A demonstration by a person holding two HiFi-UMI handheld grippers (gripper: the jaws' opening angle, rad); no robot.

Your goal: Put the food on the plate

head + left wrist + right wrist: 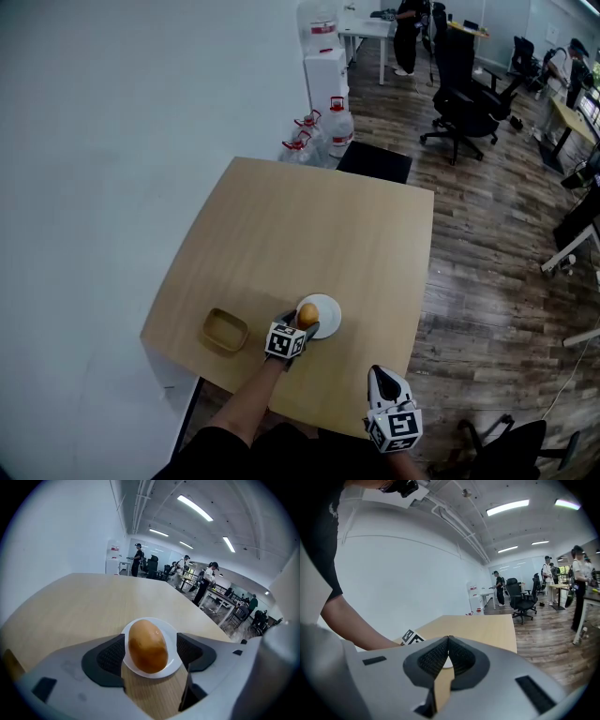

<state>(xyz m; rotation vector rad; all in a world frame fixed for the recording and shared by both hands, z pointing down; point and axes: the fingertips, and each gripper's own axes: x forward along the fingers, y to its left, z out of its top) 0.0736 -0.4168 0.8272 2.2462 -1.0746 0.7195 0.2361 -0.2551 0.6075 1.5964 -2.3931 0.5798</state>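
Note:
A golden-brown bread roll (147, 646) lies on a small white plate (166, 629) near the front of the wooden table (309, 234). My left gripper (149, 649) is open, its dark pads (111, 656) either side of the roll with a sliver of plate showing in each gap. In the head view the roll (307, 314) sits on the plate's (327, 313) left part, with the left gripper (300, 327) right at it. My right gripper (383, 379) hovers off the table's front right edge, shut and empty (448, 641).
A shallow square wooden dish (225, 330) rests left of the plate near the table's front left corner. Beyond the far edge stand water bottles (337, 127), a white dispenser (325, 75), a black mat (374, 161) and office chairs (464, 89). People stand far back.

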